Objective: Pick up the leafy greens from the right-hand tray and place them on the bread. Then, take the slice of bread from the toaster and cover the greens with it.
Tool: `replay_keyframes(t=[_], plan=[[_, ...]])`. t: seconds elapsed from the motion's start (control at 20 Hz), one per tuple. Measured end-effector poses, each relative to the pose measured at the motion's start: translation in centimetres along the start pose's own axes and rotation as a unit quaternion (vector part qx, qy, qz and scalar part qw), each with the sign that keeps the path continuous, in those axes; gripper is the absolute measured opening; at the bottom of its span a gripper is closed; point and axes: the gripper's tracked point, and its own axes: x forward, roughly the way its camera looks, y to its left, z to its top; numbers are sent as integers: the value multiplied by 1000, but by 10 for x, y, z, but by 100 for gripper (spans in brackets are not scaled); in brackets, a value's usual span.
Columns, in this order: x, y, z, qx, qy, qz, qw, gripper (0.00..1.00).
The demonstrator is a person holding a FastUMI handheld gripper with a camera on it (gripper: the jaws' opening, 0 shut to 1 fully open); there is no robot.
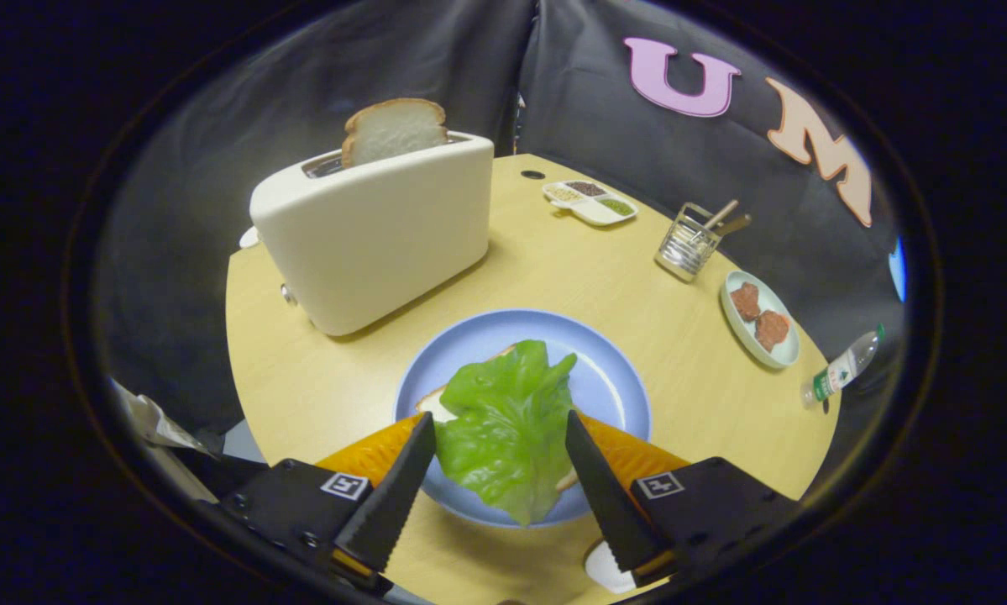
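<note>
A green lettuce leaf [503, 424] lies on a slice of bread [436, 405] on the blue plate [612, 378]; only the bread's edges peek out from under it. My gripper [500, 433] is open, its two fingertips flanking the leaf at its sides without pressing on it. Beyond the plate to the left stands a cream toaster [377, 231] with a second bread slice [394, 130] sticking up out of its slot.
On the round wooden table [318, 378]: a small plate with two brown patties [759, 318] to the right, a wire holder with utensils [692, 242], a divided condiment dish [590, 200] at the back, and a plastic bottle [843, 367] lying at the right edge.
</note>
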Motion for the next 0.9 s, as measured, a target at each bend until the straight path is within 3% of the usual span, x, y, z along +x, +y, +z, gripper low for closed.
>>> replay_keyframes(t=[0.1, 0.5, 0.9], plan=[[-8, -1, 10, 4, -10, -5, 1000, 100], [-42, 3, 68, 29, -47, -16, 998, 100], [-64, 23, 128, 35, -51, -2, 998, 100]])
